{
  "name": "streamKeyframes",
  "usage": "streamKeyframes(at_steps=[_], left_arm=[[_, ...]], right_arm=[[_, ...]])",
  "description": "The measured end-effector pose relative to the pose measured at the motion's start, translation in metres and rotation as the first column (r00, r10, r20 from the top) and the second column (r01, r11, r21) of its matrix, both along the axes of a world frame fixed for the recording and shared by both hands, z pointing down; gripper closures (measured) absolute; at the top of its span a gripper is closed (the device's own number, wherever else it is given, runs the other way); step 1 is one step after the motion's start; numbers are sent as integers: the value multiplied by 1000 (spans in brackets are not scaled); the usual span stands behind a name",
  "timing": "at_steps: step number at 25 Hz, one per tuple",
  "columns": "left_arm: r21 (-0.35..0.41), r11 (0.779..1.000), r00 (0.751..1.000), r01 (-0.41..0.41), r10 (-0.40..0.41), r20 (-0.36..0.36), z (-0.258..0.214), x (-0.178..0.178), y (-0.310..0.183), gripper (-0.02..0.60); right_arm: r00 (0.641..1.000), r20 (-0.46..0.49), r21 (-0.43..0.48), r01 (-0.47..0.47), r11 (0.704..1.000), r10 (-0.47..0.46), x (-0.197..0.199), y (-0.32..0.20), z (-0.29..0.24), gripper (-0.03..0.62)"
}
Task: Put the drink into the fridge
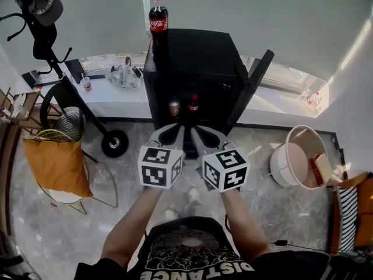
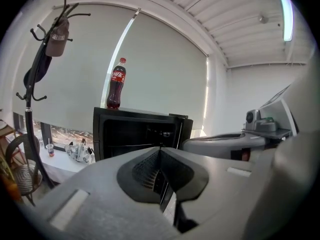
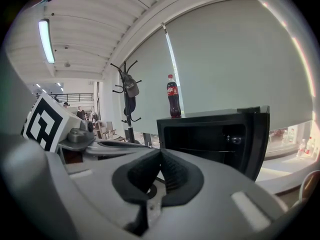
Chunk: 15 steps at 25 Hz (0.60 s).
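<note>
A cola bottle (image 1: 158, 16) with a red cap and label stands upright on top of the black mini fridge (image 1: 198, 57). The fridge door (image 1: 252, 83) hangs open to the right. Two small drinks (image 1: 173, 107) (image 1: 193, 104) show inside on a lower shelf. My left gripper (image 1: 182, 128) and right gripper (image 1: 194, 129) are side by side in front of the opening, both shut with nothing between the jaws. The left gripper view shows closed jaws (image 2: 160, 149), the bottle (image 2: 116, 84) and the fridge (image 2: 135, 129) ahead. In the right gripper view, closed jaws (image 3: 160, 151) point at the fridge (image 3: 210, 134) and bottle (image 3: 173, 96).
A black coat stand (image 1: 55, 63) with a cap stands at the left, by a chair with an orange cushion (image 1: 55, 165). A white bucket (image 1: 297, 156) sits on the floor at the right. A low white sill (image 1: 111, 98) behind the fridge carries small items.
</note>
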<state>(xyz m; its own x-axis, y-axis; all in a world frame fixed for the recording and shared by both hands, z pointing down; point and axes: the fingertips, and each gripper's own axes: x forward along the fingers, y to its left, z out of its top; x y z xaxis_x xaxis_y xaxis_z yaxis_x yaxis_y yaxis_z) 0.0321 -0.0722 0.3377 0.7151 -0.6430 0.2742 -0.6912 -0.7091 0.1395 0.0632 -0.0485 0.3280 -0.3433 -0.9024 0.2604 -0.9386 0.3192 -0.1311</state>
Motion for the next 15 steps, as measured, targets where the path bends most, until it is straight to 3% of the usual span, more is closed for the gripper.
streamKeyframes(at_steps=[15], left_arm=[[11, 1000, 1000, 11, -11, -6, -2, -11, 21, 578]], right_arm=[[999, -33, 25, 10, 1000, -9, -11, 20, -5, 594]])
